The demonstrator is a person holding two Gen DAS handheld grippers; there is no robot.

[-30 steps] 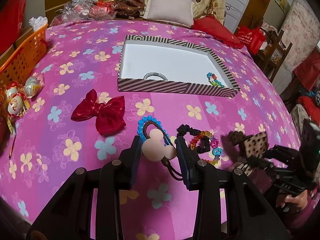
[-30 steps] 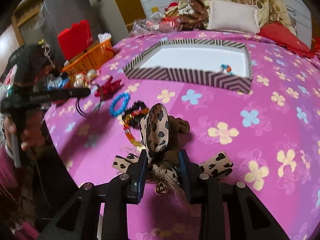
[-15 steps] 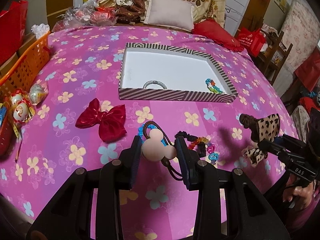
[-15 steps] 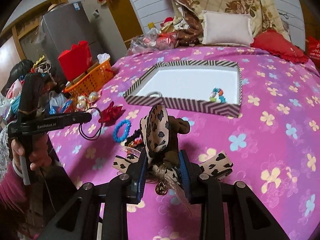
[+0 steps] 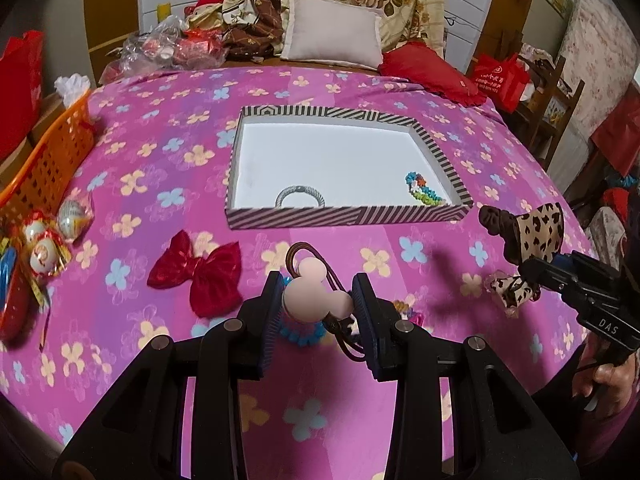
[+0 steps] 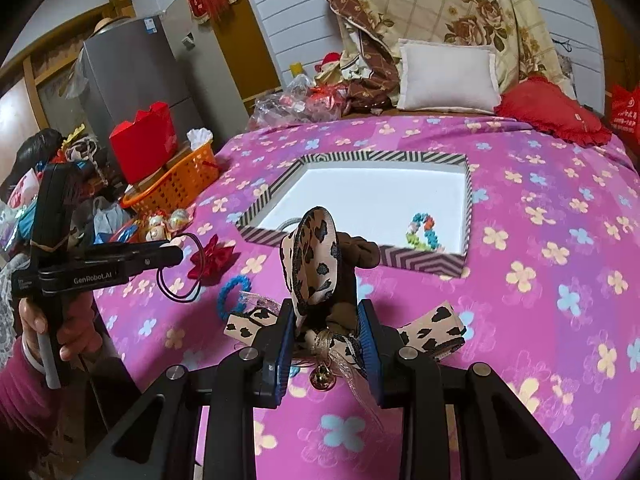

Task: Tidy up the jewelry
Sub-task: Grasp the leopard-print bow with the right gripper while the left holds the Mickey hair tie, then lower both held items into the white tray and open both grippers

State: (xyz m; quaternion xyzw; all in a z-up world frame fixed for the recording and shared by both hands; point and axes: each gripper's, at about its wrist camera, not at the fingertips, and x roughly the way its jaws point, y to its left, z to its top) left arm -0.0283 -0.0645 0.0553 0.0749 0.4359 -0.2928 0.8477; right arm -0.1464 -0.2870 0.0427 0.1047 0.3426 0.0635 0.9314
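Observation:
My left gripper (image 5: 318,296) is shut on a pink mouse-head hair tie (image 5: 314,294), whose brown elastic loop hangs below it, above the pink flowered bedspread. My right gripper (image 6: 326,320) is shut on a leopard-print bow with a small bell (image 6: 312,256), also held in the air. In the left wrist view the right gripper (image 5: 532,272) holds that leopard bow (image 5: 538,228) at the right. The striped box (image 5: 348,216) lies beyond both, holding a silver ring band (image 5: 300,196) and a coloured bead bracelet (image 5: 424,192). The same striped box (image 6: 420,258) is in the right wrist view.
A red bow (image 5: 200,276) and a blue bead bracelet (image 6: 232,288) lie on the bedspread in front of the box. At the left edge sit an orange basket (image 5: 48,160) and wrapped trinkets (image 5: 44,248). Pillows (image 5: 332,28) and bags line the far side.
Both grippers have risen with their items still held. The bedspread and the pieces lying on it look farther below, and more of the box's inside shows.

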